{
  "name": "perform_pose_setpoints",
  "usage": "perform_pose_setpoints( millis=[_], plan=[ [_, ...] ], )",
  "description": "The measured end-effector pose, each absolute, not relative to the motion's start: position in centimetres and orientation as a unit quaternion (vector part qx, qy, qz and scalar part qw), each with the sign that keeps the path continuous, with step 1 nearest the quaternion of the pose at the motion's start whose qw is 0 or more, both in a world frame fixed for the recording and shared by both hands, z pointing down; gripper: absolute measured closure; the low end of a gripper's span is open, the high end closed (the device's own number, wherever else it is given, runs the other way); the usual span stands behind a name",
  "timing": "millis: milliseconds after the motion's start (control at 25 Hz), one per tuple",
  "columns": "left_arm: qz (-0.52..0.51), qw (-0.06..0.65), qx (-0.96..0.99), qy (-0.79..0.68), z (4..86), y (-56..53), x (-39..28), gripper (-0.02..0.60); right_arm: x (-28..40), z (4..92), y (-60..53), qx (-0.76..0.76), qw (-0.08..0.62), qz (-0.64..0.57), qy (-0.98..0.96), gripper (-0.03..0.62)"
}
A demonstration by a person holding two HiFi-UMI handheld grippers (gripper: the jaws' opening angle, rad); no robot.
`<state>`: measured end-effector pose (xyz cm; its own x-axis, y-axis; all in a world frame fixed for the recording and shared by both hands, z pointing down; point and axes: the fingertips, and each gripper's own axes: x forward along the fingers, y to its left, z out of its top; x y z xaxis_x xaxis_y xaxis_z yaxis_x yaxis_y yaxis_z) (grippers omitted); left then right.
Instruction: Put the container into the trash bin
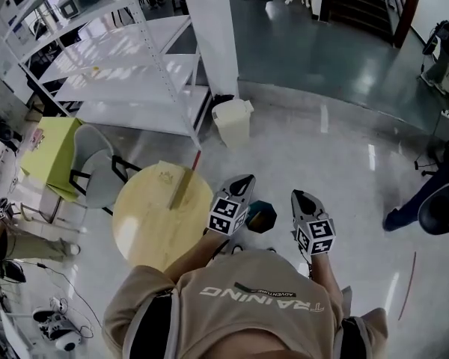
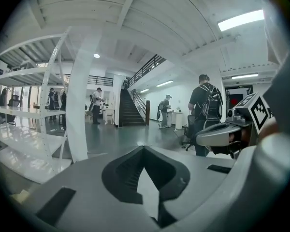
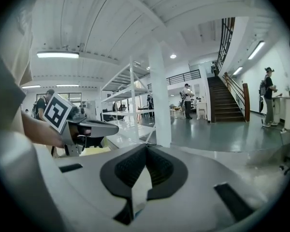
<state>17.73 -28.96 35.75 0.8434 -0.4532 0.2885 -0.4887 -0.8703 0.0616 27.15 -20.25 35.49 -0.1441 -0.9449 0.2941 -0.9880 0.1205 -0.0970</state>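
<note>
Two-handed, holds left gripper (image 1: 244, 181) and right gripper (image 1: 299, 197) up before the chest, side by side with a gap between, both pointing ahead across the floor (image 1: 314, 148). Has left jaws closed tip to tip, nothing between. Has right jaws pressed together the same way, likewise empty. Grips no part of the dark teal container (image 1: 260, 217). Sees it from the head view in the gap between the two grippers, lower than both and touched by neither. Gets no sight of it in either gripper view. Cannot tell what it rests on. Sees white lidded bin (image 1: 232, 122) farther ahead on the floor, at the foot of a white pillar (image 1: 209, 28), well apart from container and grippers. Has round pale table (image 1: 146, 223) just left of the left gripper, with a wooden stick (image 1: 184, 186) lying across its far edge. Sees grey chair (image 1: 97, 170) beside the table and white shelving (image 1: 127, 66) beyond, next to the pillar. Sees a person (image 1: 423, 200) in dark blue at the right edge, well away.
</note>
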Motion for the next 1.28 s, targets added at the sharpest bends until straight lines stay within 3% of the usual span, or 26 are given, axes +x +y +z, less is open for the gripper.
perform_pose_setpoints(
  millis=[1280],
  plan=[
    [0.134,0.08,0.954,-0.256,36.3,-31.2,16.6,0.58,26.9,35.3,-22.4,0.643,0.085,0.127,-0.751,0.597]
  ],
)
